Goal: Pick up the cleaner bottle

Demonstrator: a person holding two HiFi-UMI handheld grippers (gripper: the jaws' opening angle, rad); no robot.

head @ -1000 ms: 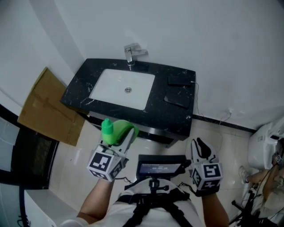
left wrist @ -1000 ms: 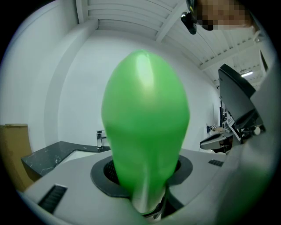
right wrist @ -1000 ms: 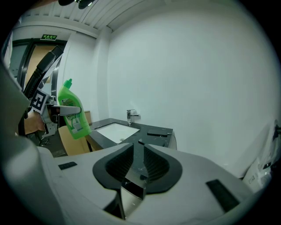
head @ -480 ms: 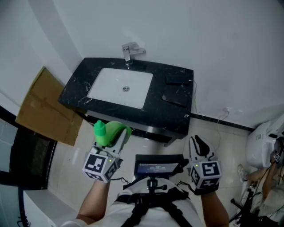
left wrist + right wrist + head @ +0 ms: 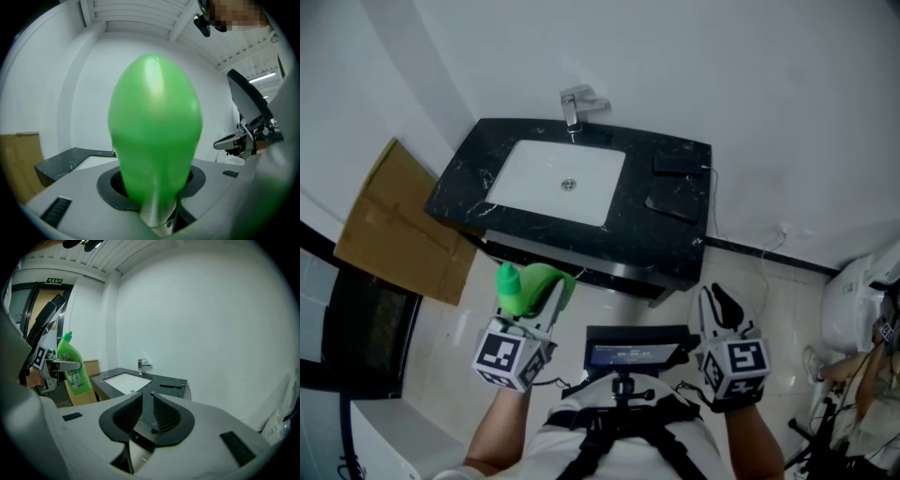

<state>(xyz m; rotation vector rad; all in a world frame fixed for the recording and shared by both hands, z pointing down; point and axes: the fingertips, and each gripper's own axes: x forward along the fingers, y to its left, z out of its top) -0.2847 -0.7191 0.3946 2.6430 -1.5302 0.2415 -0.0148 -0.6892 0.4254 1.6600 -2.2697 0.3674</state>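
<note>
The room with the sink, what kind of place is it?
Probably a bathroom: a white sink in a black counter, a tap behind it, and a green cleaner bottle.

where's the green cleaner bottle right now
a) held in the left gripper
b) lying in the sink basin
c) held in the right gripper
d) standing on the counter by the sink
a: the cleaner bottle is clamped between the jaws of the left gripper, off the counter, while the right gripper is shut with nothing in it.
</note>
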